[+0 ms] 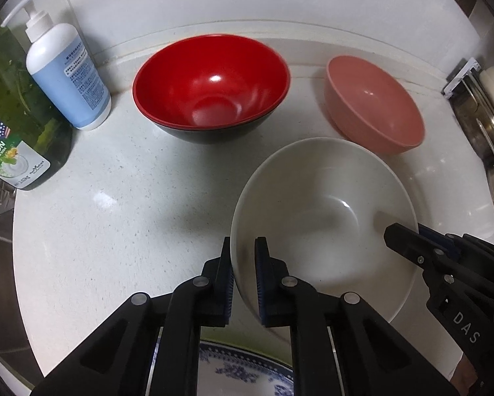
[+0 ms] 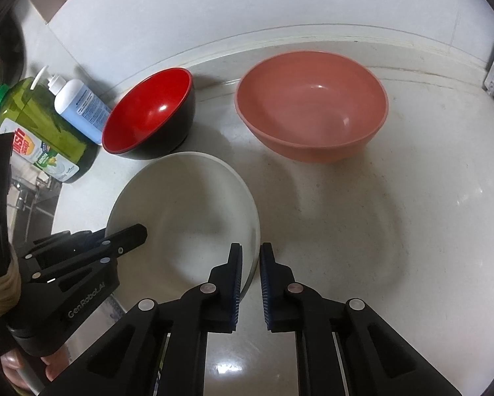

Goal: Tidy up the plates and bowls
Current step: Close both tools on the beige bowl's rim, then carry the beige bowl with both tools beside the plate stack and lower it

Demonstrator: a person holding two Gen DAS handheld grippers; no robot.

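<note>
Left wrist view, both grippers' fingers pinching white bowl (image 1: 326, 204) rim, bottle (image 1: 13, 138) labelled "LEMON"

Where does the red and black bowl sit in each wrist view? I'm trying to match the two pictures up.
Left wrist view: red and black bowl upper centre, right of the blue pump bottle.
Right wrist view: same bowl upper left, tilted, again beside the bottle.
Shared landmark: the white bowl nearest the cameras, in front of it.

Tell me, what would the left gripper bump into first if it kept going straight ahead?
Probably nothing new: the left gripper already pinches the round white ceramic bowl by its rim; pushed on, it likely meets the speckled white countertop.
</note>
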